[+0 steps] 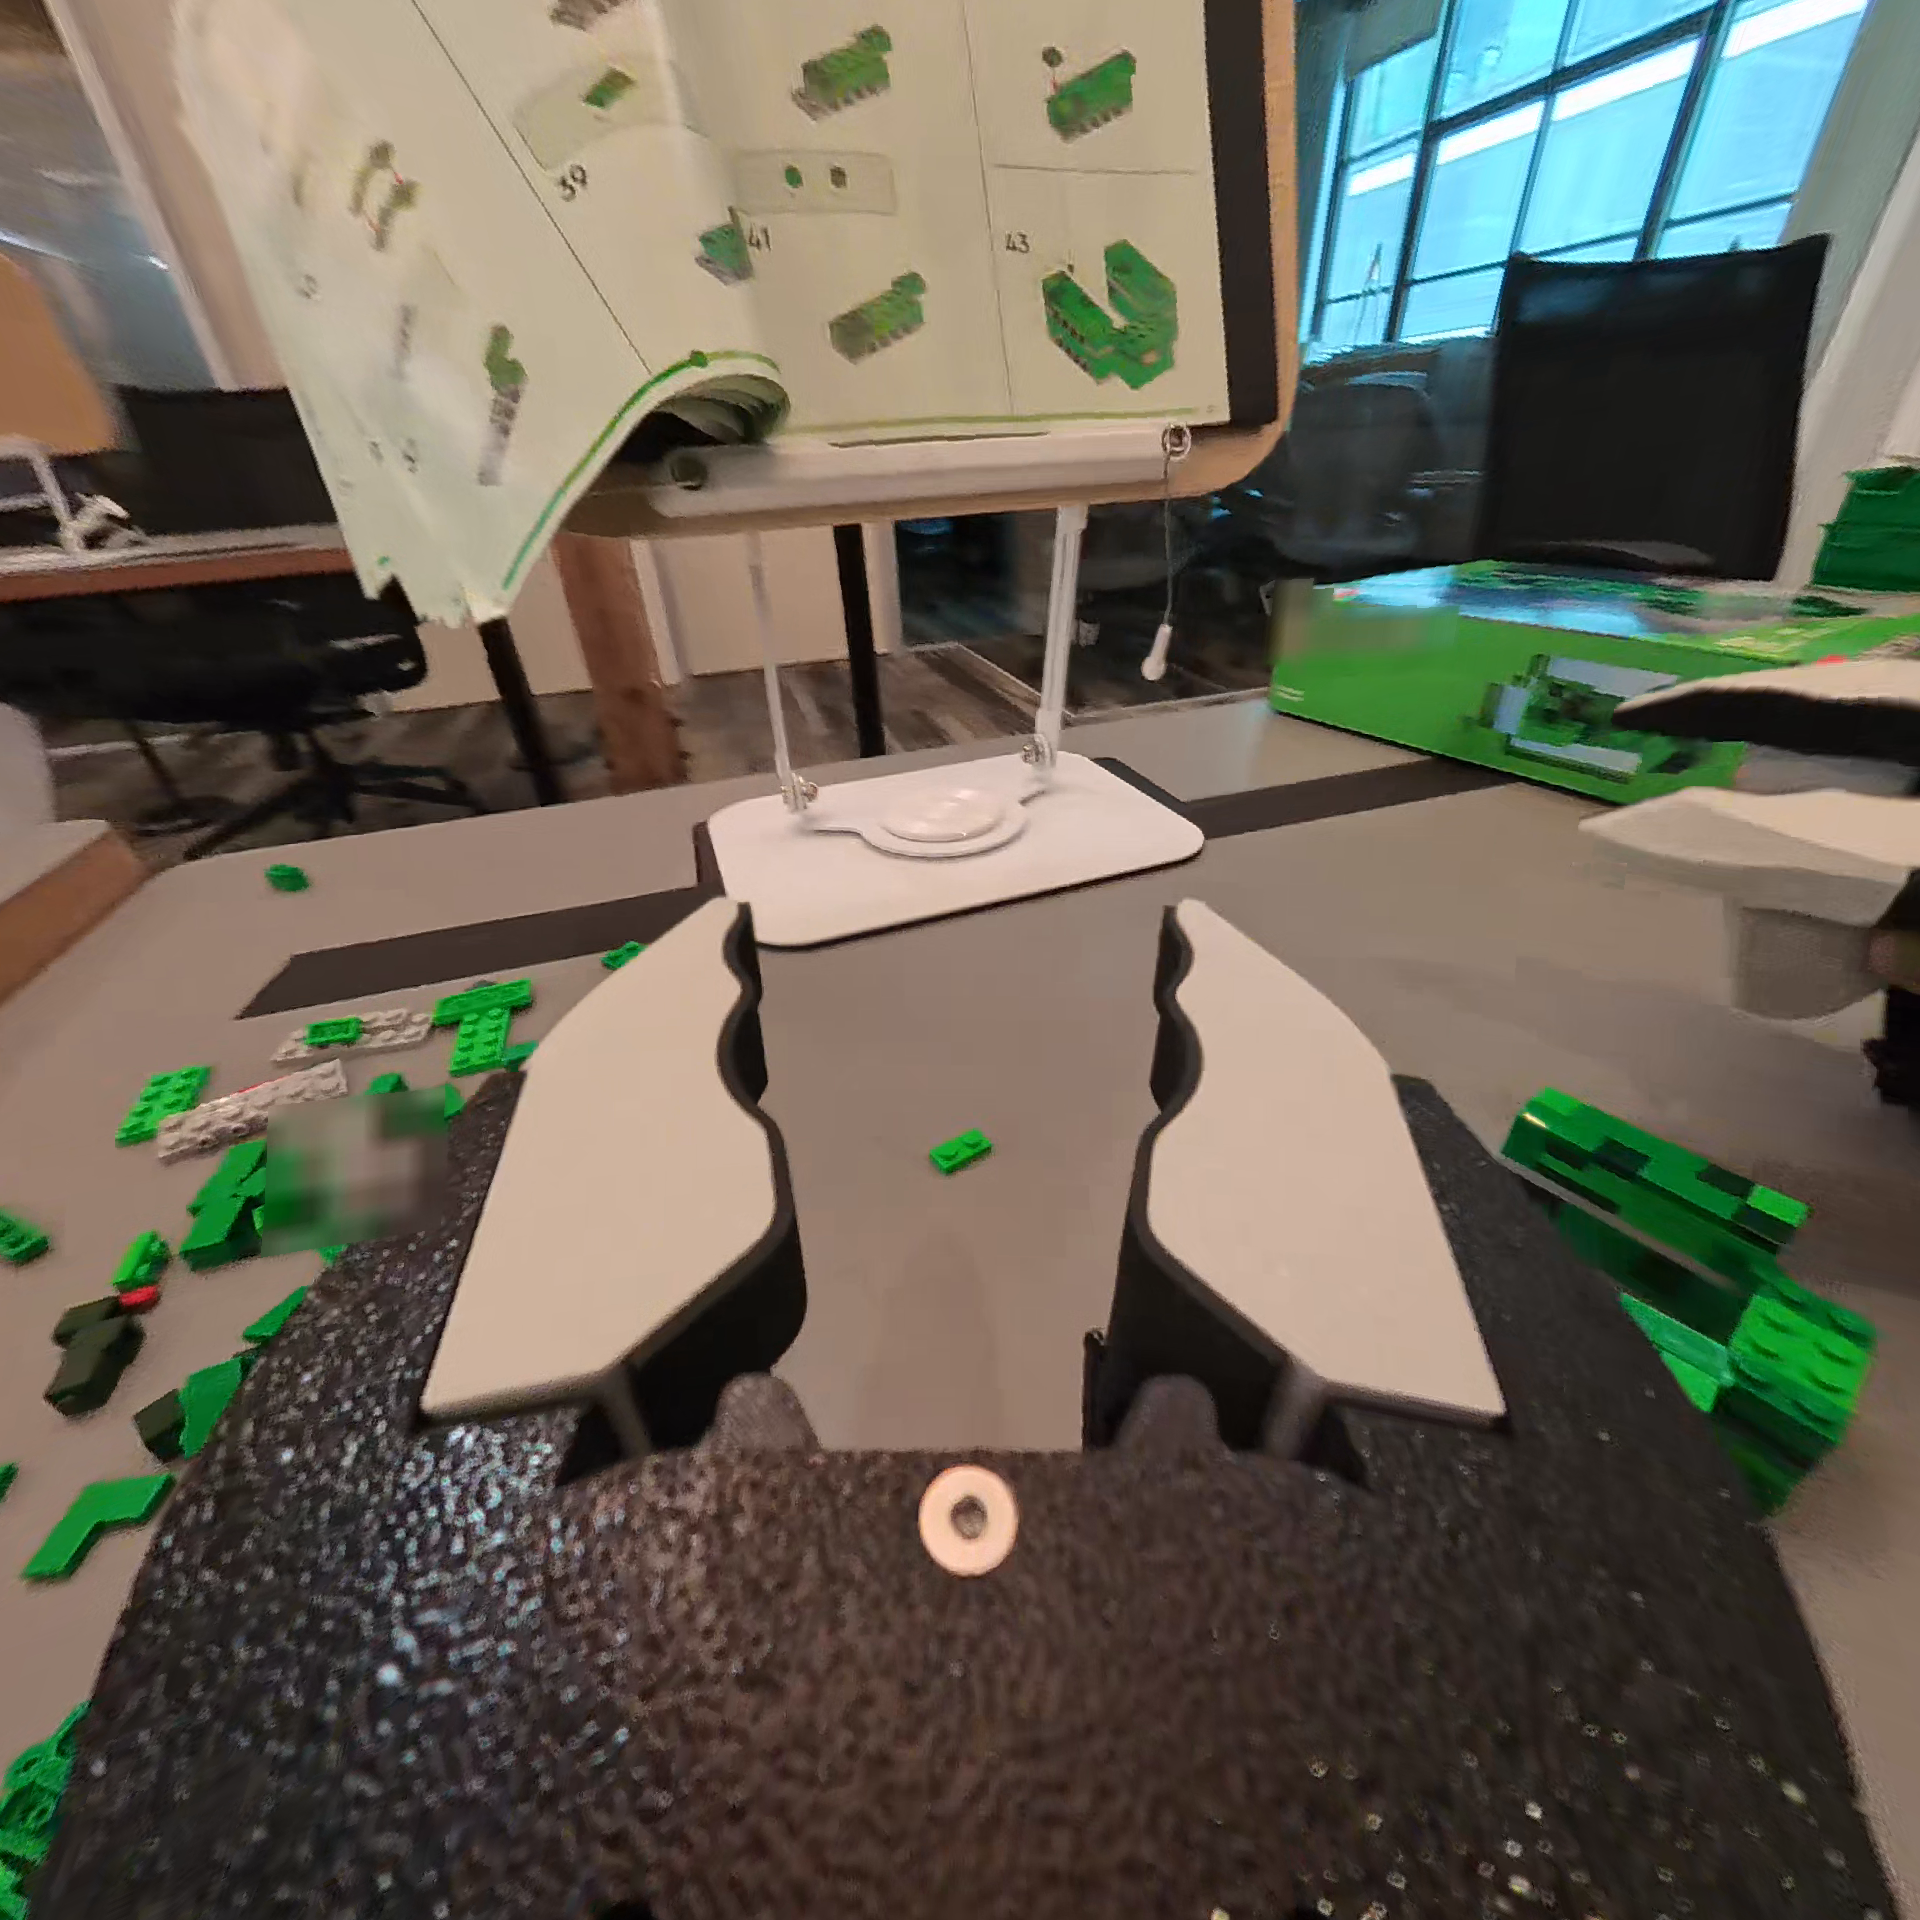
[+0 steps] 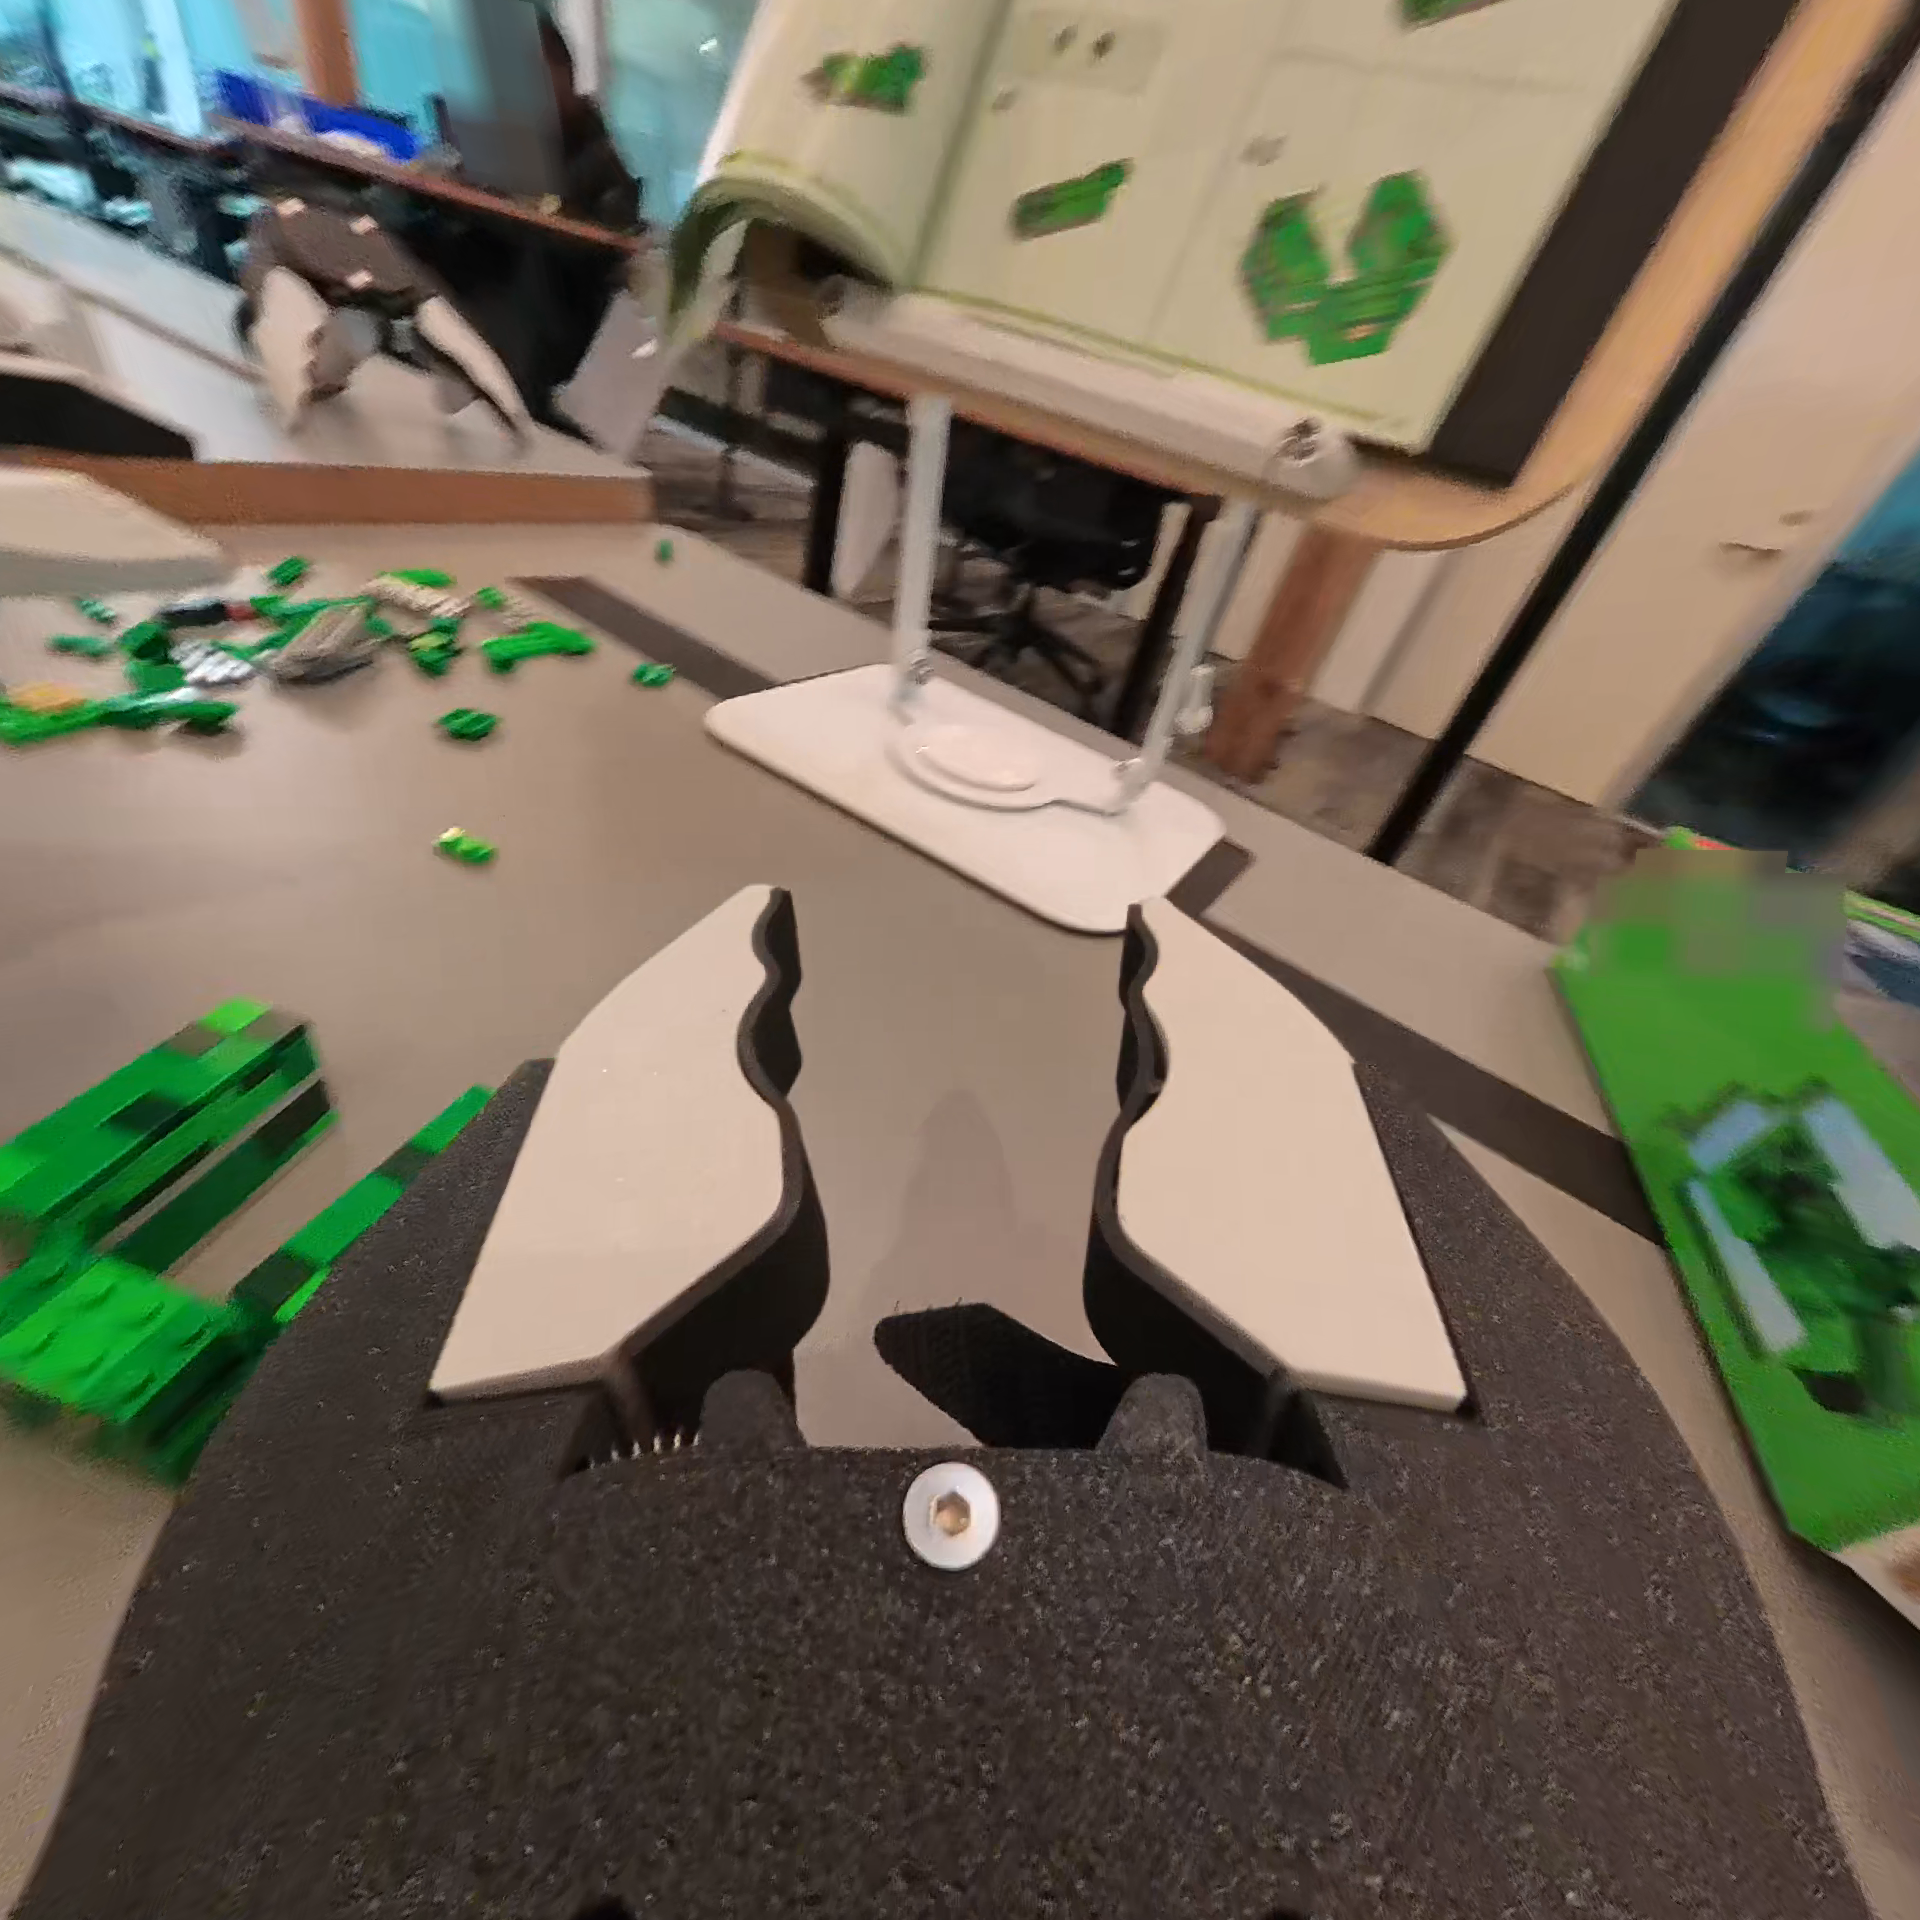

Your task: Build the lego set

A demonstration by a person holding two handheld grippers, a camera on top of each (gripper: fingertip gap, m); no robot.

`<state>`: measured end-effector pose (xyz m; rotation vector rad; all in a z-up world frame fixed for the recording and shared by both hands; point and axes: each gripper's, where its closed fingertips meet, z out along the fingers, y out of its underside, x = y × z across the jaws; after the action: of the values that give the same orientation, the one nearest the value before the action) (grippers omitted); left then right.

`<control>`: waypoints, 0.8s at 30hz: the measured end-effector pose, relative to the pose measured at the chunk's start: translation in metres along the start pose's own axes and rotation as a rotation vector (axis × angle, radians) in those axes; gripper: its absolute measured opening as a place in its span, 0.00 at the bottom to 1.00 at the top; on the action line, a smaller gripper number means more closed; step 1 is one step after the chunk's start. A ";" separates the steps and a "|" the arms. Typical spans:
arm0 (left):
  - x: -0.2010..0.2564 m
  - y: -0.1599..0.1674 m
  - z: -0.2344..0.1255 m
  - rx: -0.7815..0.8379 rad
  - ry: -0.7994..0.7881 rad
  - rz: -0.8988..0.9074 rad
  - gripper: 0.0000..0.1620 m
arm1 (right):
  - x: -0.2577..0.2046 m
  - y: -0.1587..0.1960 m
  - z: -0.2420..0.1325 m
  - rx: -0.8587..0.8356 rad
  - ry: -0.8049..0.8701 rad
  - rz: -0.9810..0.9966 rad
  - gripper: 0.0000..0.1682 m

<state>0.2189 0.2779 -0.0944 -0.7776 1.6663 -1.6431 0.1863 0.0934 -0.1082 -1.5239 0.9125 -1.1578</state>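
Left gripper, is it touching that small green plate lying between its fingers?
Apart. The left wrist view shows the left gripper open, with bare table on both sides of the small green plate.

We are seeing the book stand (image 1: 951, 831) sitting at the far middle of the table (image 1: 966, 1018), with the instruction booklet (image 1: 883, 208) resting open on it. Loose lego pieces (image 1: 208, 1174) are lying scattered toward the table's left edge, and one small plate (image 1: 960, 1151) is lying alone before the stand. The partly built model (image 1: 1704, 1288) is lying to the right of that plate, and behind it the set's box (image 1: 1507, 675) is sitting at the far right corner.
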 end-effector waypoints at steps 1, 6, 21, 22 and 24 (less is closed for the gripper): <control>0.002 -0.001 0.000 0.014 -0.005 0.013 0.43 | 0.005 -0.003 0.000 0.016 0.035 0.008 0.35; 0.015 -0.002 0.001 0.032 0.045 0.084 0.39 | 0.014 -0.008 -0.008 0.087 0.140 -0.026 0.24; 0.045 -0.007 0.002 0.108 0.207 0.135 0.00 | 0.011 -0.017 0.006 0.147 0.119 -0.072 0.00; 0.045 -0.008 0.006 0.121 0.210 0.134 0.00 | 0.019 -0.022 0.012 0.179 0.148 -0.074 0.00; 0.040 -0.010 0.018 0.139 0.175 0.135 0.00 | 0.038 -0.033 0.025 0.248 0.230 -0.048 0.00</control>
<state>0.2091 0.2350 -0.0860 -0.4549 1.6626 -1.7501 0.2204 0.0720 -0.0686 -1.2352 0.8498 -1.4463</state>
